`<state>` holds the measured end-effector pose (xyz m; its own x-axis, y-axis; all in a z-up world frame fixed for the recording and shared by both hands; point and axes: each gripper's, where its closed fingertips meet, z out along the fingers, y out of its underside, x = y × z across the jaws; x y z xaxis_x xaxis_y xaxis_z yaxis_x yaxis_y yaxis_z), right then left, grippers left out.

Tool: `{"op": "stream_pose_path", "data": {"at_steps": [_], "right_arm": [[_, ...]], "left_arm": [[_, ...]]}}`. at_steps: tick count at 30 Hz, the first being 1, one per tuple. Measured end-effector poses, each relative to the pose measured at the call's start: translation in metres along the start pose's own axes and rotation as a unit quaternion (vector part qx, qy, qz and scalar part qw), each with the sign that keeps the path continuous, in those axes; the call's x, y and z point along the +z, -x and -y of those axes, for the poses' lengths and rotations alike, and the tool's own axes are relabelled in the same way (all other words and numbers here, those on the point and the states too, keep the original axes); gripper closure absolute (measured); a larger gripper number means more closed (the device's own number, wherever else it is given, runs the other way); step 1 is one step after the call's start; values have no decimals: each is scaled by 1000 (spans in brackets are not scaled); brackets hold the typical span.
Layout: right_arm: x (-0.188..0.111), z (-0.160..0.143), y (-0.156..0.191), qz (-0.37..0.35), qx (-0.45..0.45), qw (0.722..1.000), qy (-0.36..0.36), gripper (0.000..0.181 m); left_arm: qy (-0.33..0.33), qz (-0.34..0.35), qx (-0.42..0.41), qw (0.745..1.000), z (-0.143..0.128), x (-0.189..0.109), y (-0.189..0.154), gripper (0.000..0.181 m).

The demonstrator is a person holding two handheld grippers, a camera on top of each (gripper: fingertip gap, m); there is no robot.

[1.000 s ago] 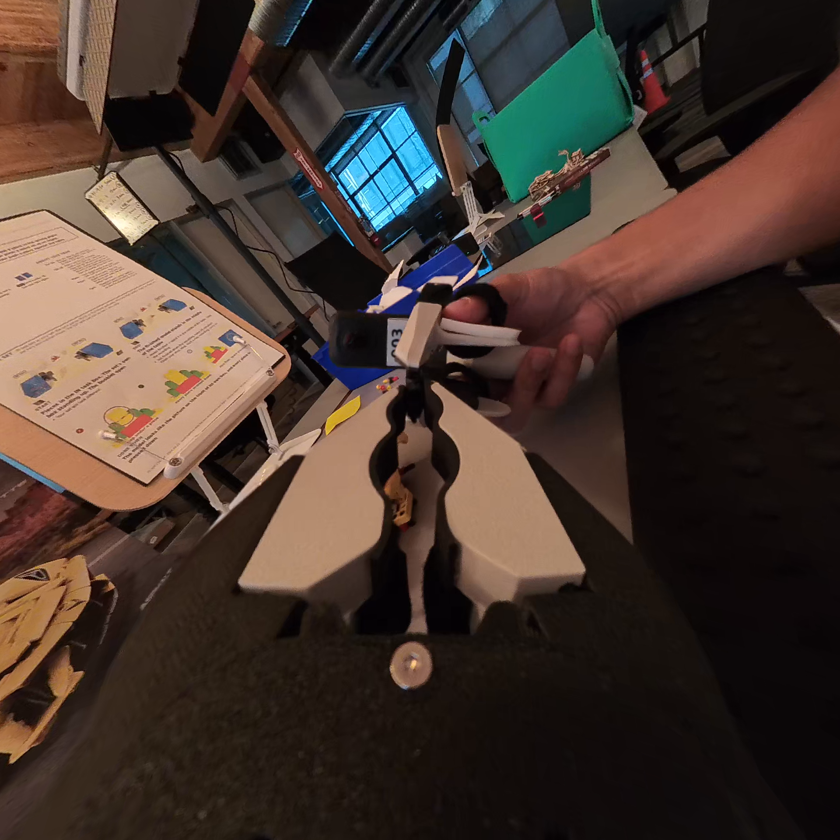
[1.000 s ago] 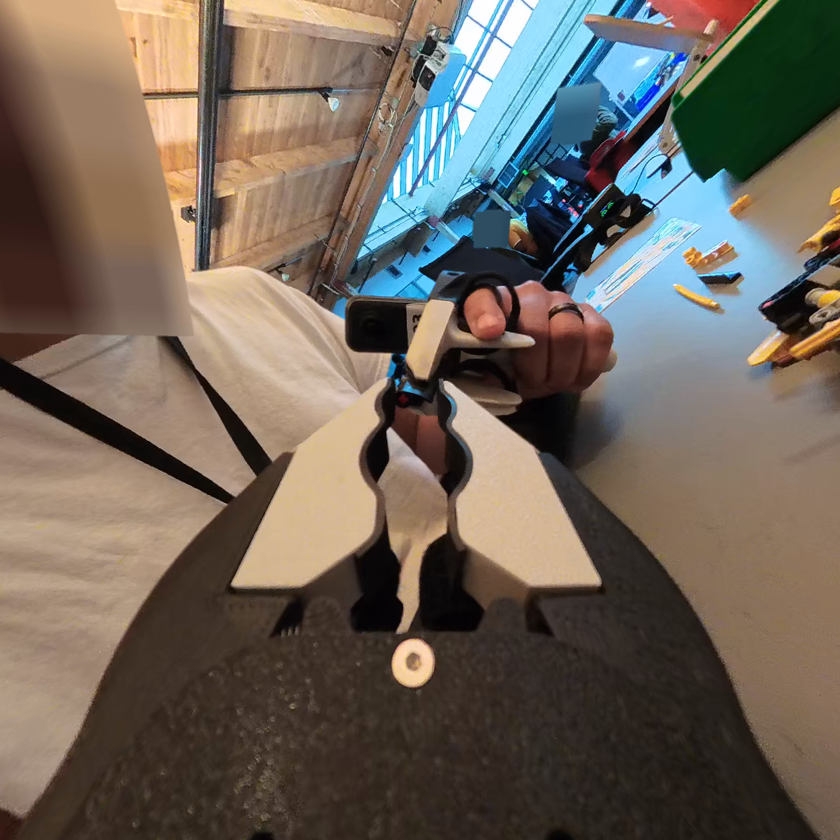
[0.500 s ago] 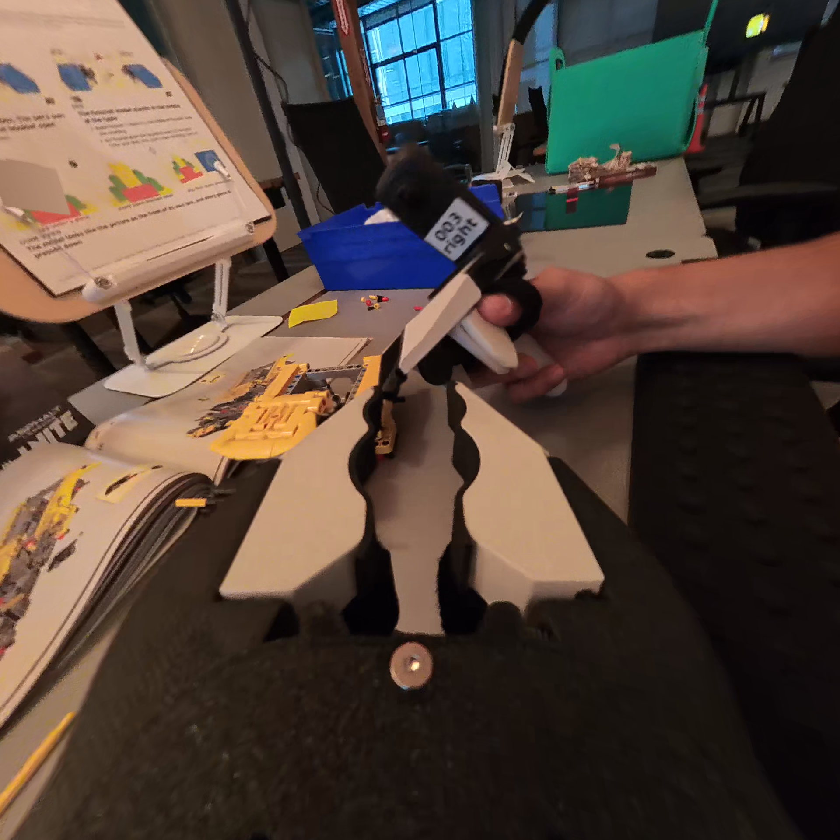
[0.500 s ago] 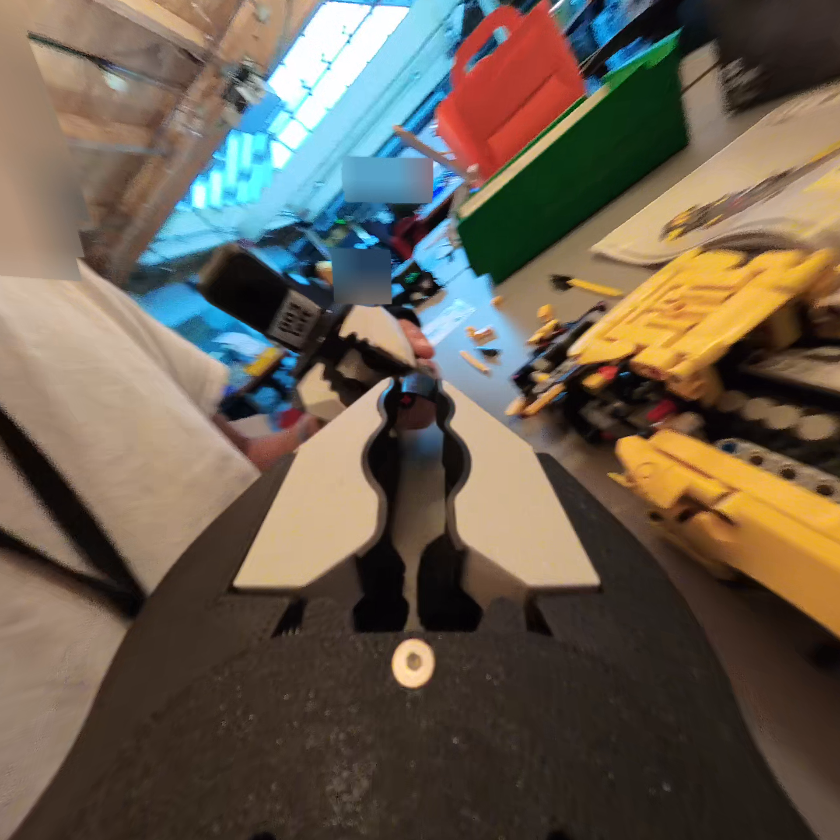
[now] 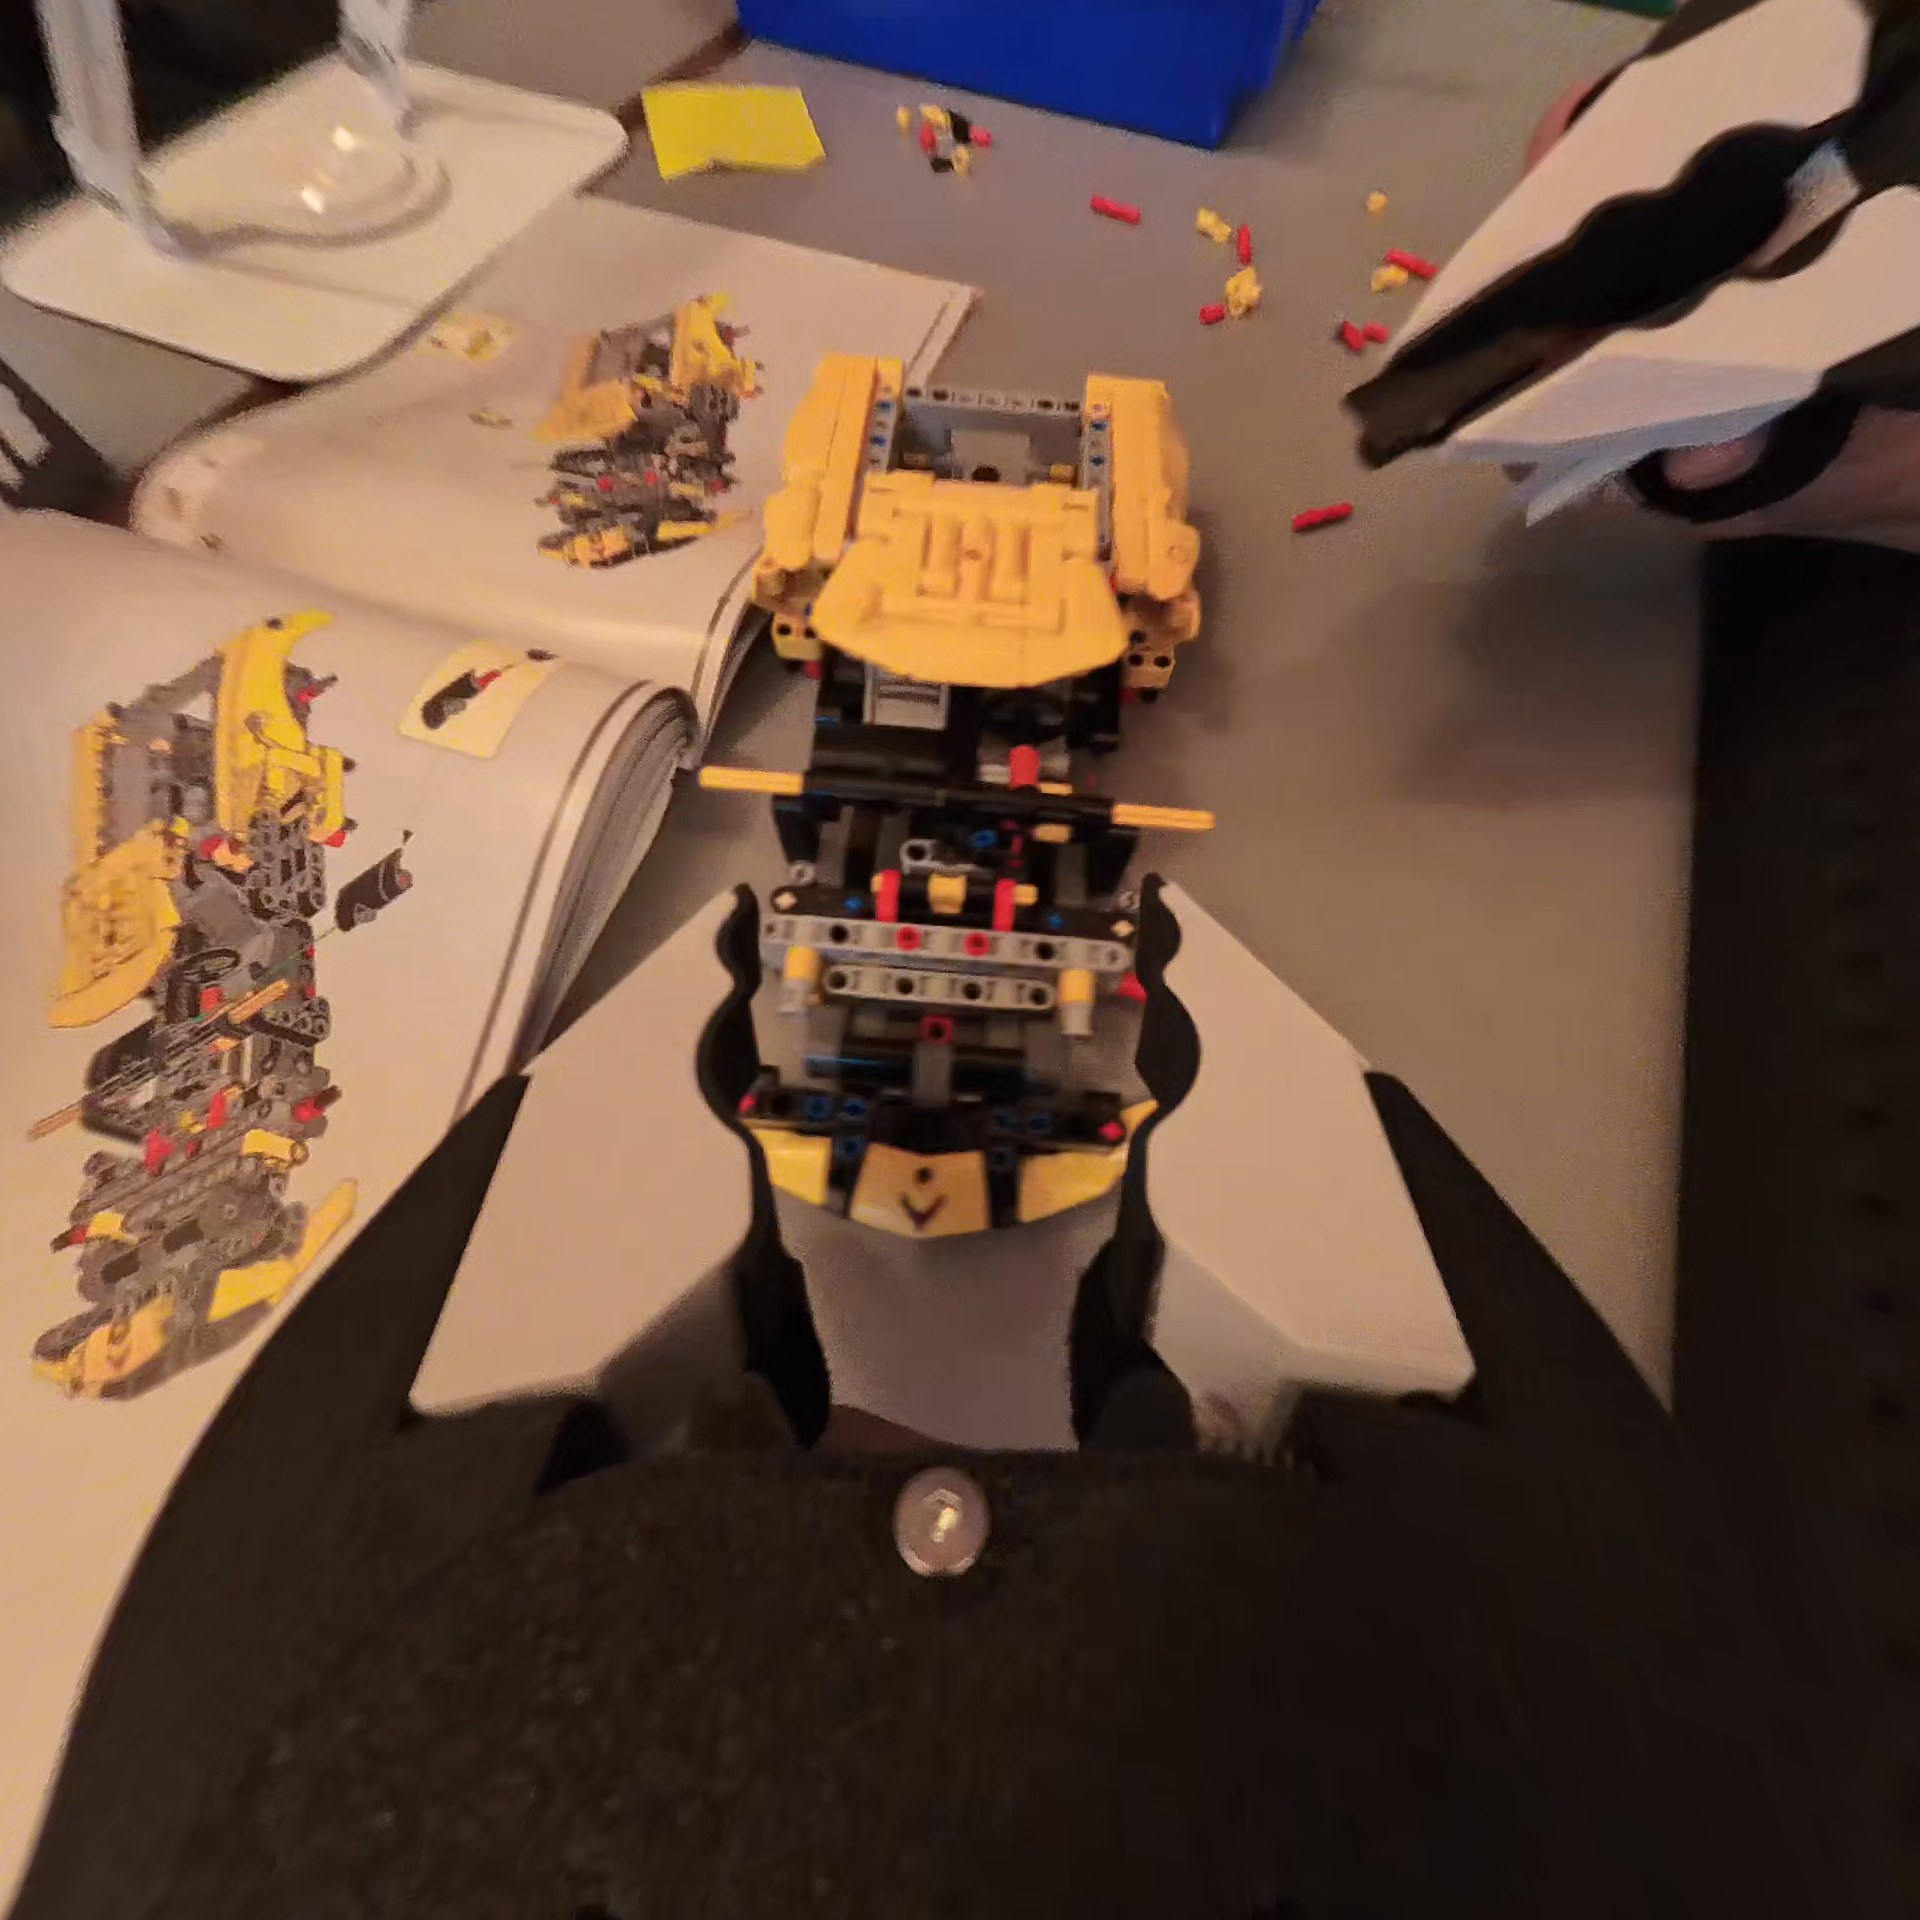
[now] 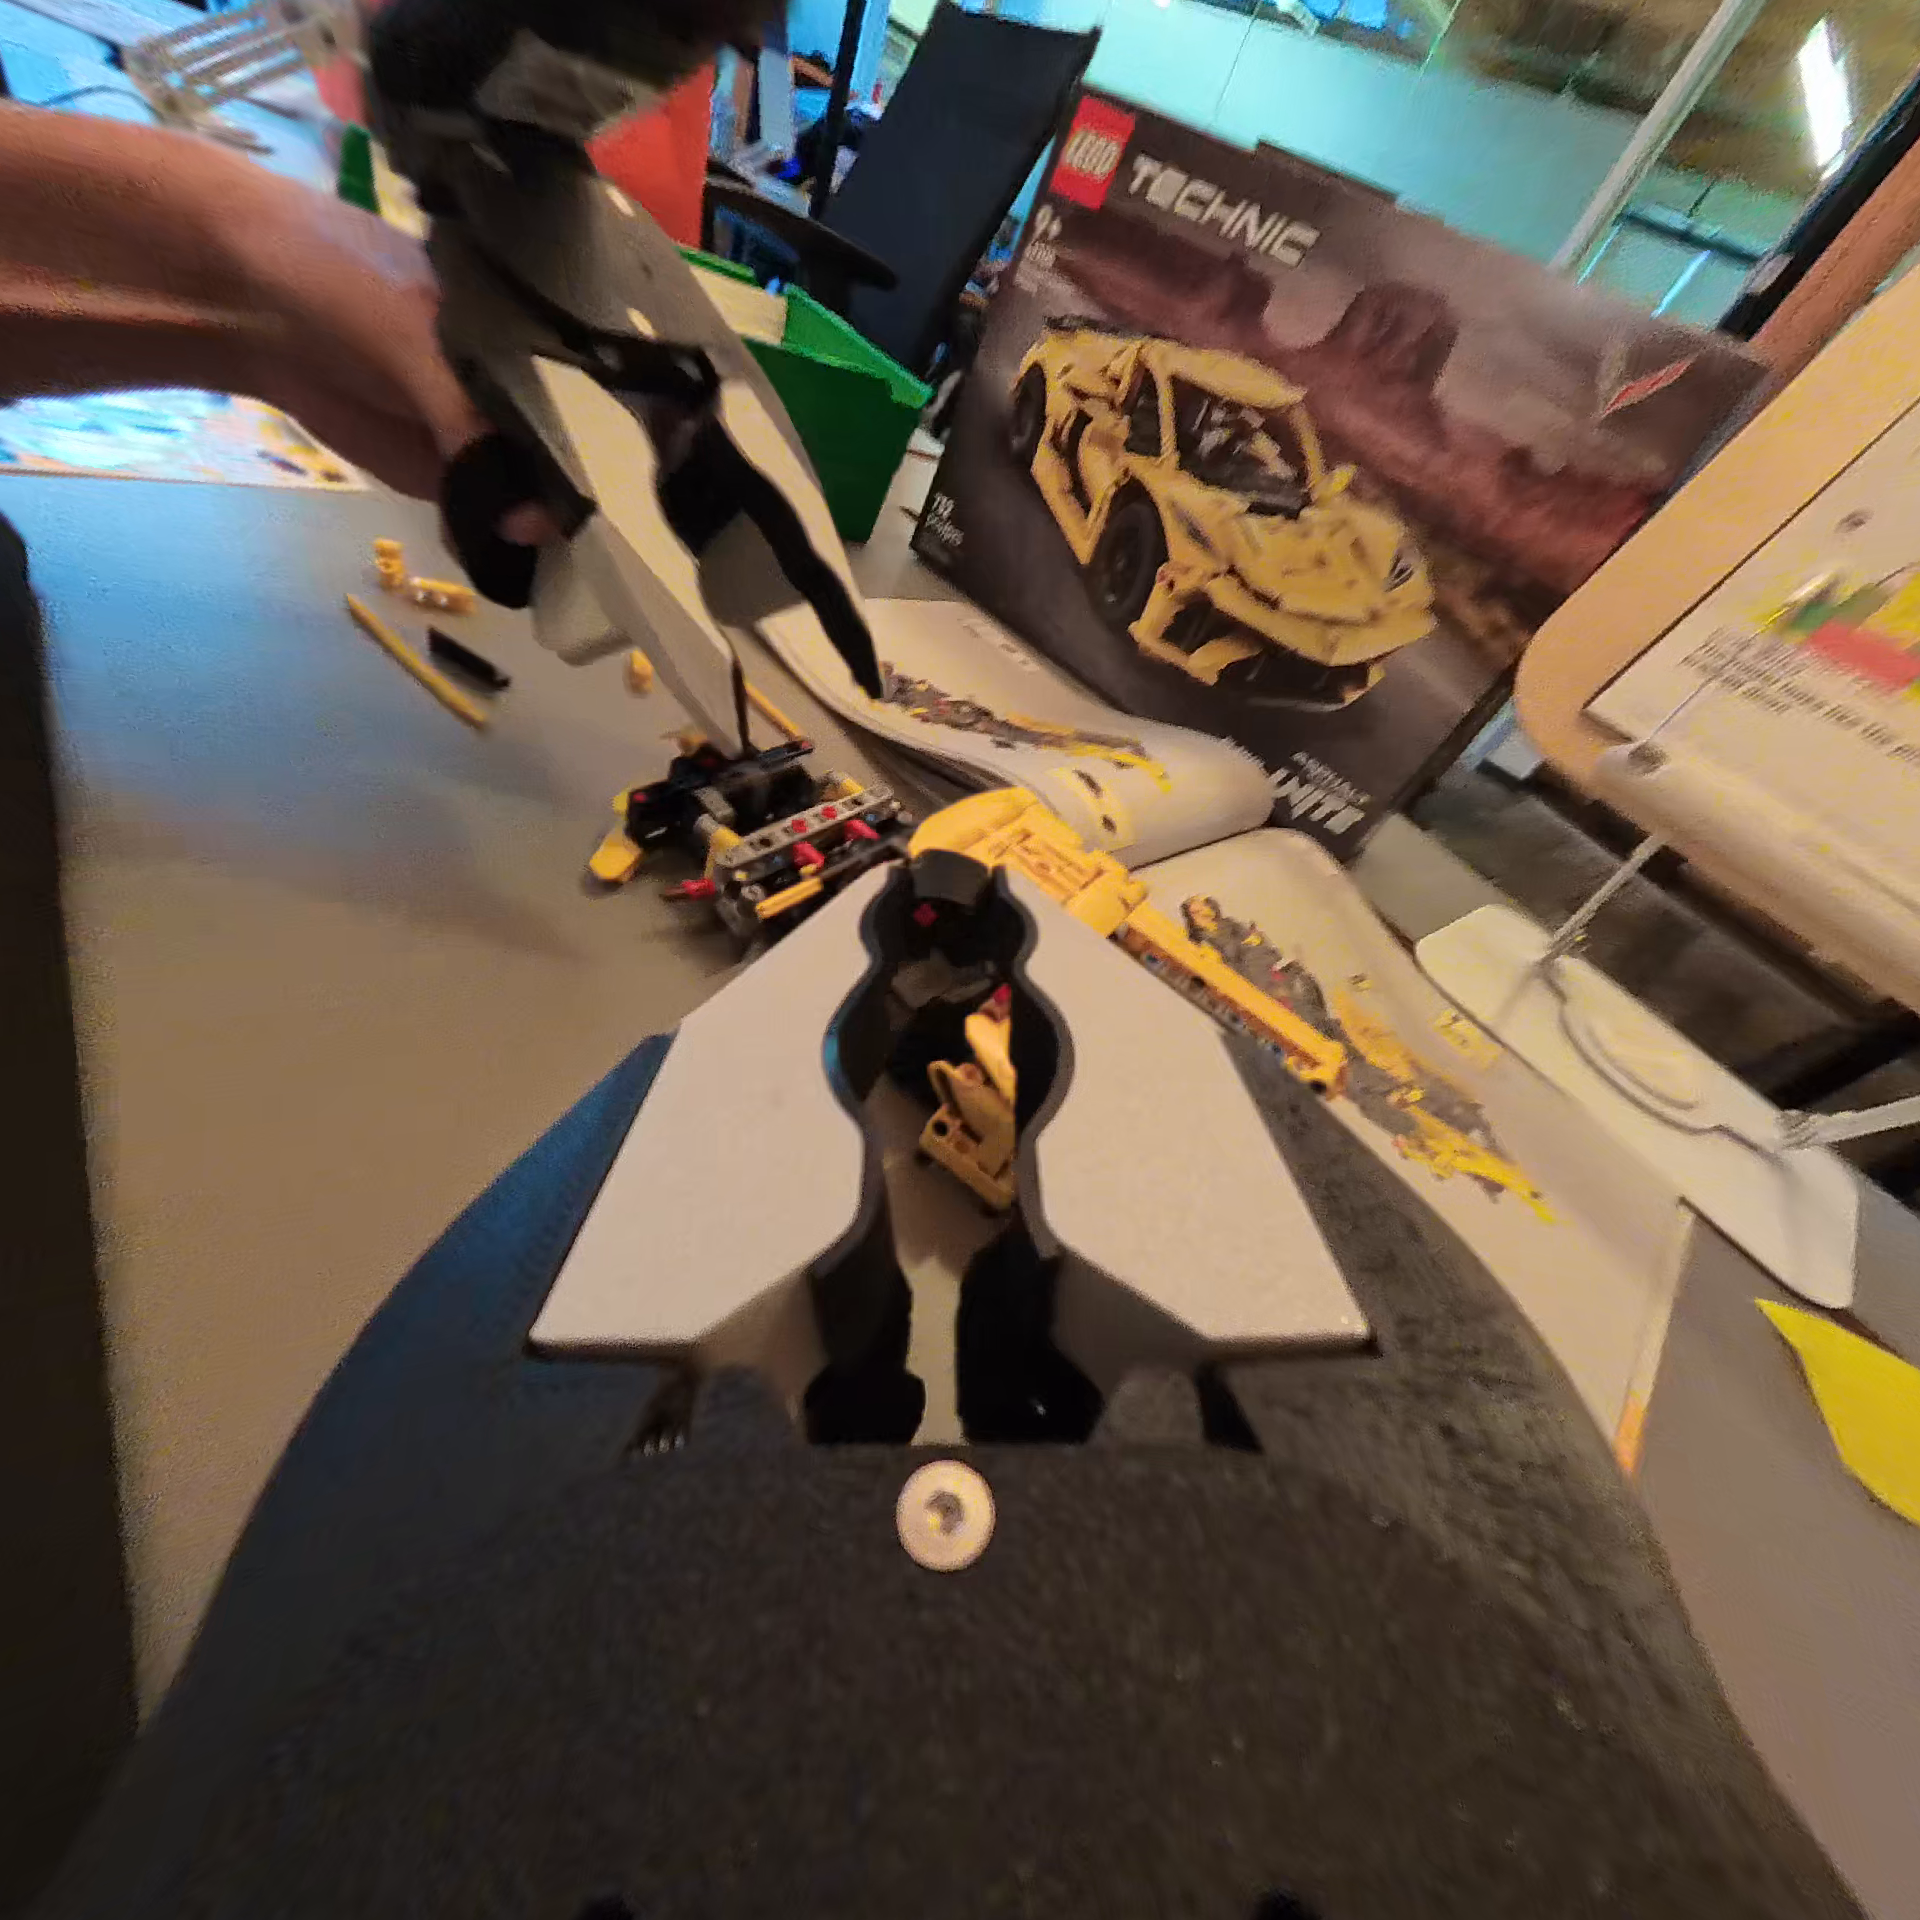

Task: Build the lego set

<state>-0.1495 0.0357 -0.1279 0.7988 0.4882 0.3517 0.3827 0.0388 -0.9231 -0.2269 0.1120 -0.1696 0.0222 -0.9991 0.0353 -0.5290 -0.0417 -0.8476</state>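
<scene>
A partly built yellow and black lego car (image 5: 966, 582) lies on the grey table; it also shows in the right wrist view (image 6: 758, 821). My left gripper (image 5: 948, 899) is open wide, its fingers to either side of the car's front end, and holds nothing. In the right wrist view the left gripper (image 6: 800, 707) points down at that end. My right gripper (image 6: 940, 883) is shut on a small black piece with a red pin (image 6: 935, 878), just above the car's rear. The right gripper (image 5: 1371, 421) shows at the upper right of the left wrist view.
An open instruction booklet (image 5: 312, 831) lies left of the car. Loose small red and yellow pieces (image 5: 1247, 281) are scattered beyond it, near a blue bin (image 5: 1039, 52). The set's box (image 6: 1299, 468), a green bin (image 6: 831, 416) and a document stand's white base (image 6: 1662, 1091) stand behind.
Both grippers swung down from facing each other in the air to the car on the table. The left gripper opened wide. The right stayed shut on its small piece.
</scene>
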Motion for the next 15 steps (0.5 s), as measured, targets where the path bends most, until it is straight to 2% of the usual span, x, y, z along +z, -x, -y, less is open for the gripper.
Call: {"op": "stream_pose_path", "data": {"at_steps": [3,6,11,15], "right_arm": [[1,0,-1,1,10,1000,3,167],[0,-7,1,9,6,1000,16,167],[5,-26,9,19,-17,998,64,167],[10,-28,17,25,-61,996,64,167]], "left_arm": [[43,-50,-30,997,-16,11,22,108],[51,-116,-65,990,-19,17,12,108],[45,-83,-66,993,-22,22,10,108],[44,-64,-79,994,-25,18,-8,109]]}}
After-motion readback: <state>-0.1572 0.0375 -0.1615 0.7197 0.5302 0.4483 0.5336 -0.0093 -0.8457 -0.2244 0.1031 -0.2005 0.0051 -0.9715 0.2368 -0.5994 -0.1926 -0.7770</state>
